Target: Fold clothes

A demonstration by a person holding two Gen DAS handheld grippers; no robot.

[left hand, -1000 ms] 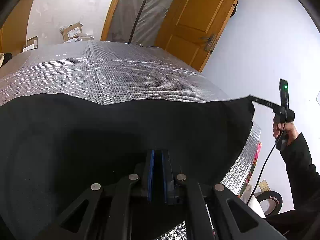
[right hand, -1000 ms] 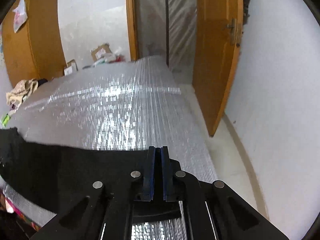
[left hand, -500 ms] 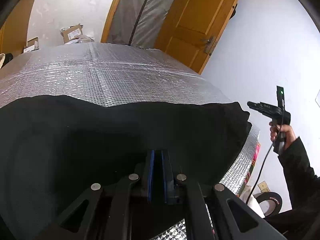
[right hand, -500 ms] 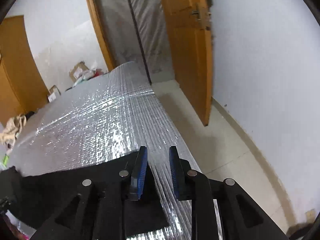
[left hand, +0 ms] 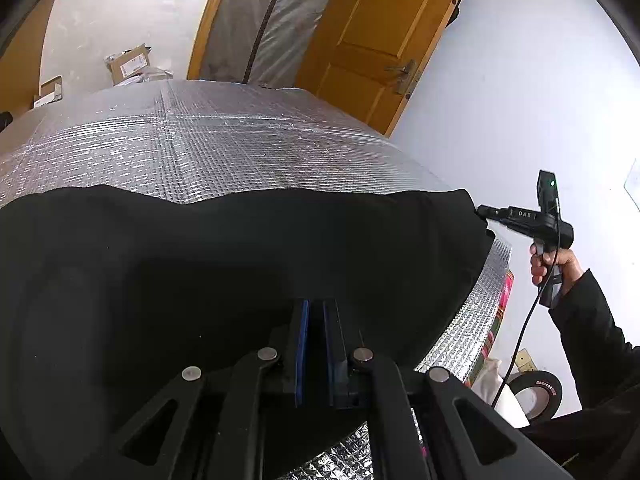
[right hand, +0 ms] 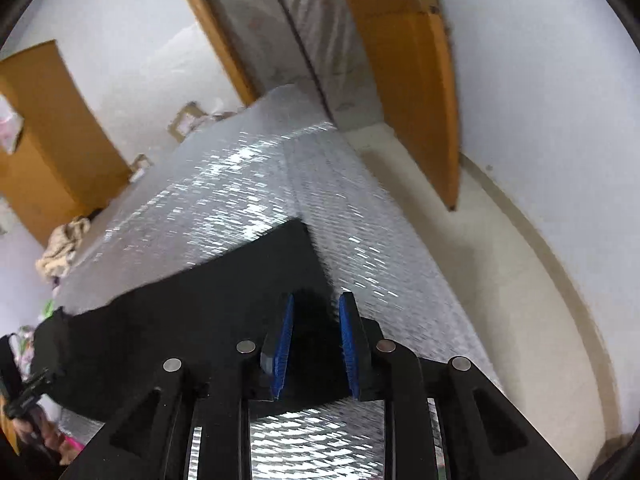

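Black garment (left hand: 240, 264) lies spread on the foil-covered counter (left hand: 208, 148), near edge draped over the counter's front. Left gripper (left hand: 314, 320): blue pads pressed together, pinching the garment's near edge. Right gripper (right hand: 316, 324): pads spread apart over the garment's corner (right hand: 280, 256), cloth between them, not clamped. Orange door (left hand: 380, 44) beyond the counter.

Each claw is matte black with blue-padded fingers (left hand: 302, 344) and round silver screws (left hand: 267, 354). The right claw (left hand: 482, 211) has a green light, white lettering and a thin black cable. Bare hand (left hand: 554, 264), black sleeve (left hand: 588, 332).
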